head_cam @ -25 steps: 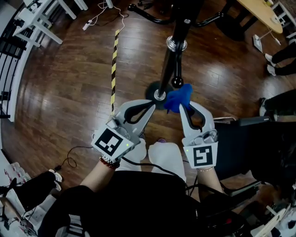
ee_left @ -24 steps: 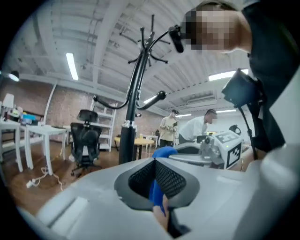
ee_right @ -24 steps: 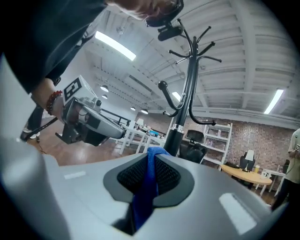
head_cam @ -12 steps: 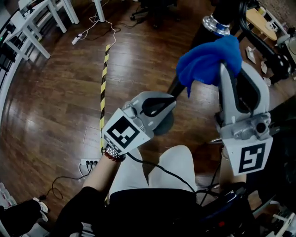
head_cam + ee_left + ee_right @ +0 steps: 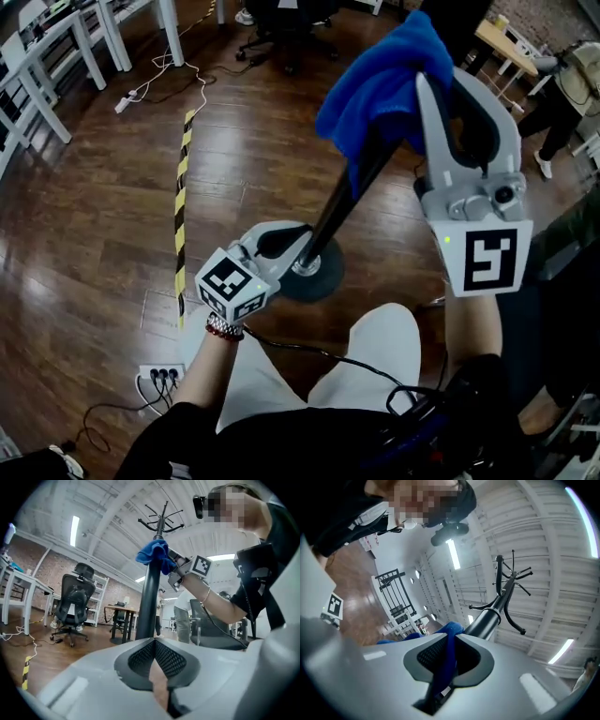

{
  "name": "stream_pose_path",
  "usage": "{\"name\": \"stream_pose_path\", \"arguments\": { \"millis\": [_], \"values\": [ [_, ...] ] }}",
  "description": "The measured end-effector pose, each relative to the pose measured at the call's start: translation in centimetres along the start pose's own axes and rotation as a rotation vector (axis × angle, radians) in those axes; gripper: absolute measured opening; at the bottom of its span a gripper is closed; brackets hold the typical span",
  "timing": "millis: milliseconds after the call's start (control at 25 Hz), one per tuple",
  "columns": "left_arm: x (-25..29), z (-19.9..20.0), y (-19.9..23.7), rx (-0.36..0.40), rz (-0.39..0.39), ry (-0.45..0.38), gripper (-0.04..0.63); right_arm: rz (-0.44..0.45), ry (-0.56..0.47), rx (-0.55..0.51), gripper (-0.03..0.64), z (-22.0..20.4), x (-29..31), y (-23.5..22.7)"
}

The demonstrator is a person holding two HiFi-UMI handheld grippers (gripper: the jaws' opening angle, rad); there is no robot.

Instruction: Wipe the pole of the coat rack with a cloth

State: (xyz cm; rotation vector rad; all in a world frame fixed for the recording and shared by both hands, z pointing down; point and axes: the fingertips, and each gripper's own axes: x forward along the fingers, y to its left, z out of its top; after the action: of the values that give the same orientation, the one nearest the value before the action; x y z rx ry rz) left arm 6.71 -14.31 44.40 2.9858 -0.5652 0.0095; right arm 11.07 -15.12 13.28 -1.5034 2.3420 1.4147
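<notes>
While its jaws pinch a fold of the blue cloth [image 5: 382, 77] tight, the right claw [image 5: 442, 84] presses that bundle against the upper stretch of the coat rack's pole [image 5: 339, 204], below the hooks [image 5: 161, 520] that crown the pole. The left claw [image 5: 302, 232] has its jaws drawn together with nothing between them, and it sits low against the pole, just above the round base [image 5: 314, 277] at the pole's foot. Judging by this, the wiping is under way, not finished: the cloth is on the pole, which counts as the step in hand, but the dark metal shows no mark to tell which part has been cleaned, and the long run of pole between cloth and base may yet need a pass. By count there are two claws, one cloth, and one coat rack with a single pole and a single base; the hooks are several, their number too hard to fix. Farther out from the pole lie the wooden floor [image 5: 112, 216], one striped tape line [image 5: 181, 187], one power strip [image 5: 161, 375] and an office chair [image 5: 70, 606].
</notes>
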Motion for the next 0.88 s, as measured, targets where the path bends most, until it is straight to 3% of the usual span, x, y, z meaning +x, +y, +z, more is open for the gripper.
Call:
{"name": "stream_pose_path", "arguments": {
  "millis": [240, 320, 440, 600, 680, 760, 880],
  "values": [
    [0.9, -5.7, 2.6, -0.073, 0.113, -0.052, 0.006, -0.032, 0.068, 0.014, 0.04, -2.7, -3.7, 3.2],
    [1.0, -6.5, 3.0, -0.015, 0.167, -0.077, 0.006, -0.059, 0.119, 0.055, 0.04, -4.8, -5.4, 4.1],
    [0.9, -6.3, 3.0, 0.148, 0.194, -0.138, 0.006, -0.076, 0.167, 0.146, 0.04, -8.8, -7.5, 6.5],
    [0.4, -7.1, 3.6, 0.086, 0.205, -0.173, 0.006, -0.067, 0.24, 0.356, 0.04, -14.2, -10.9, 10.6],
    [0.6, -8.9, 3.5, 0.121, 0.183, -0.121, 0.006, -0.044, 0.284, 0.435, 0.04, -16.8, -12.9, 13.4],
    [0.7, -11.8, 3.2, 0.179, 0.164, -0.016, 0.006, -0.024, 0.342, 0.465, 0.04, -19.4, -14.8, 16.6],
    [0.6, -13.5, 3.1, 0.161, 0.155, 0.045, 0.006, 0.004, 0.474, 0.463, 0.04, -24.7, -18.0, 21.1]
  ]
}}
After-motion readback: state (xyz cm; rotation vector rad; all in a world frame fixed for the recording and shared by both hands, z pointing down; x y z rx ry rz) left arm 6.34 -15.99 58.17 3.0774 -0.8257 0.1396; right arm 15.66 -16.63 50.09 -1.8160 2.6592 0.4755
